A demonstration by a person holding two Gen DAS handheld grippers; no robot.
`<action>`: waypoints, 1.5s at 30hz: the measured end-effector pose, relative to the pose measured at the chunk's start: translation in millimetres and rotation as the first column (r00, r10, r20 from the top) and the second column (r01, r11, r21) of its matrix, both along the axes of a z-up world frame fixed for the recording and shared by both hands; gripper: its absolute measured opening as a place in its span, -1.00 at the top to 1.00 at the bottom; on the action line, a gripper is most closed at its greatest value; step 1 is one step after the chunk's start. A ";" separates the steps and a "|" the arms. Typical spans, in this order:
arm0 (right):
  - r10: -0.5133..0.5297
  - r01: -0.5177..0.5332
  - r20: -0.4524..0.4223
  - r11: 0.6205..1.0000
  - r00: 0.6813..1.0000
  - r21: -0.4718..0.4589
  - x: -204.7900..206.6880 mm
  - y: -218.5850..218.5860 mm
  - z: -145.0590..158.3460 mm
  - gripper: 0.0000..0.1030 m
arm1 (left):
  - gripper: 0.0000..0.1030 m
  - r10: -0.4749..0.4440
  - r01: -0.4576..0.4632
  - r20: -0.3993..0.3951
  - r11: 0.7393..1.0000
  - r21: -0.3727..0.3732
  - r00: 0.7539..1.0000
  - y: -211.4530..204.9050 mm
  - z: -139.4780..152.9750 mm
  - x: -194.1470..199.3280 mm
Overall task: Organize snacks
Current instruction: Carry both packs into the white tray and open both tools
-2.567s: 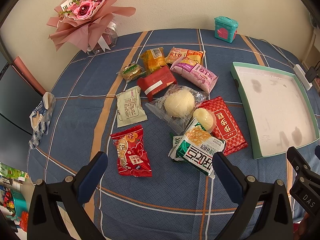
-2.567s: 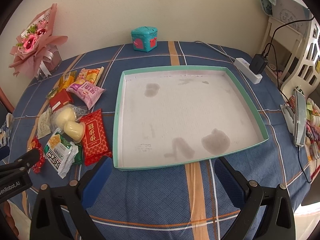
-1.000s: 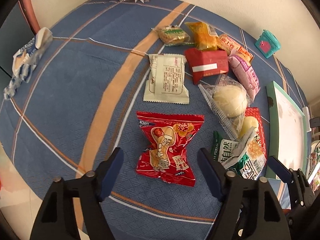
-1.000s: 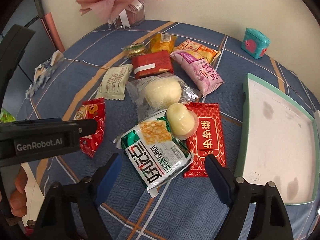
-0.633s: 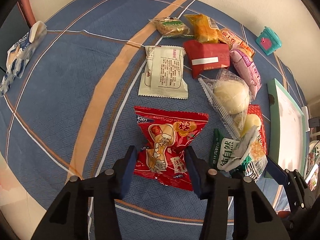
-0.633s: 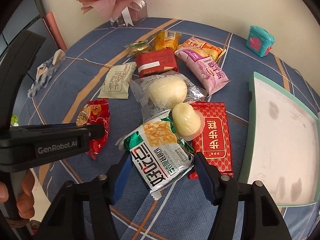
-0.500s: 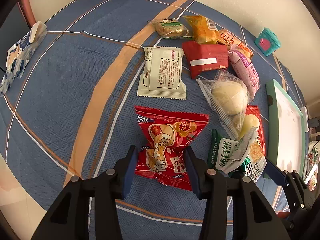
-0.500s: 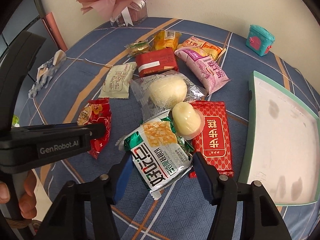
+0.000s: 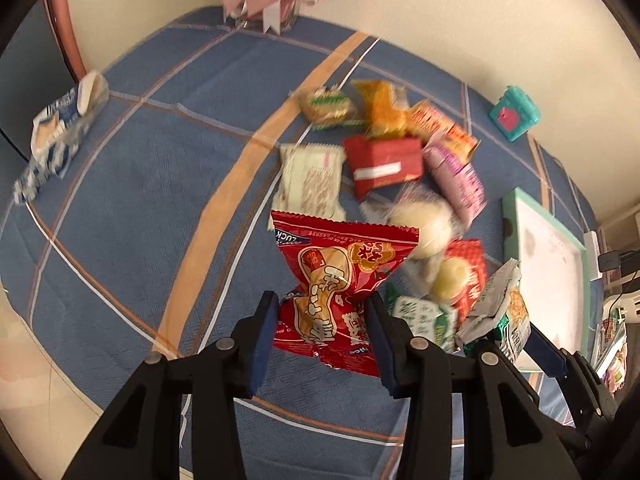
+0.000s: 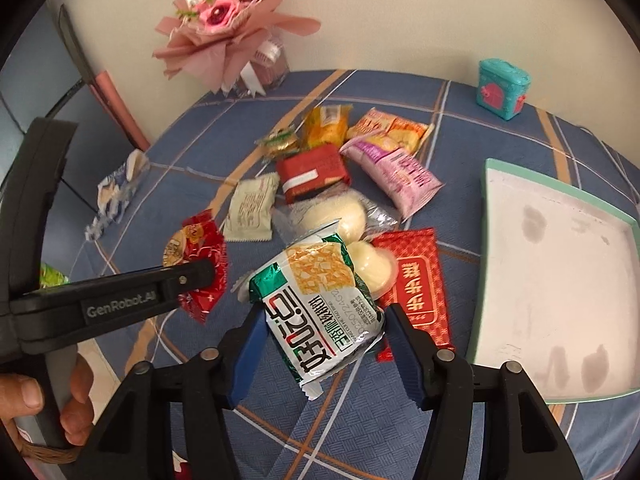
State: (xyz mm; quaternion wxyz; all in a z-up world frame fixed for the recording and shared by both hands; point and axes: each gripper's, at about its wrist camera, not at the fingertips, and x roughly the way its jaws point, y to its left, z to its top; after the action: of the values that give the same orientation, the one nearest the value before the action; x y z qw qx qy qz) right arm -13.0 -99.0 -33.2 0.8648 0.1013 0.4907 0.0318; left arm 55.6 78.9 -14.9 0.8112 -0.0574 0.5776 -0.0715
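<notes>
Packets are hanging in both claws. The left gripper (image 9: pixel 320 334) is pinching the red bag (image 9: pixel 340 276) by its lower half; the right gripper (image 10: pixel 324 344) is clamping the green pack (image 10: pixel 320 300), both seemingly lifted off the cloth (image 9: pixel 140 200). Just beyond, the jelly cup (image 10: pixel 370 266), bun (image 10: pixel 332 212) and red flat pack (image 10: pixel 416 280) are lying in the heap. Farther right the tray (image 10: pixel 496 168) is sitting bare. Slippery film, puffed with air, could be sliding out of either grip during the carry, and the green pack's trailing corner could be dragging the jelly cup along.
</notes>
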 end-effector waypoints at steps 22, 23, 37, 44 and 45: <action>-0.713 0.708 -0.073 0.701 0.697 -0.082 -26.3 -218.4 -10.2 -0.21 | 0.11 -0.372 0.374 0.064 0.927 -0.021 0.926 -219.2 15.0 4.2; -0.728 0.724 -0.071 0.685 0.682 -0.078 -27.3 -225.1 -10.3 -0.21 | 0.11 -0.385 0.387 0.062 0.922 -0.019 0.921 -228.2 11.9 4.9; -0.784 0.781 -0.025 0.621 0.621 -0.067 -18.5 -276.5 -23.2 -0.21 | 0.11 -0.469 0.468 0.049 0.883 0.036 0.882 -291.4 -23.5 28.7; -0.784 0.782 -0.044 0.620 0.619 -0.065 -11.0 -287.1 -39.4 -0.22 | 0.11 -0.473 0.471 0.046 0.881 0.039 0.880 -298.6 -31.4 38.3; -0.783 0.780 -0.046 0.621 0.620 -0.069 -10.3 -287.3 -41.2 -0.22 | 0.10 -0.471 0.470 0.045 0.882 0.038 0.881 -297.9 -32.2 39.3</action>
State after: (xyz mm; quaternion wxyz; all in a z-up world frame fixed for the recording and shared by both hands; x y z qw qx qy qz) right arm -23.3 -386.4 -74.4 0.7766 0.2874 0.4288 -0.3611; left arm 94.9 -219.0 -47.1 0.7853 0.0971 0.5534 -0.2601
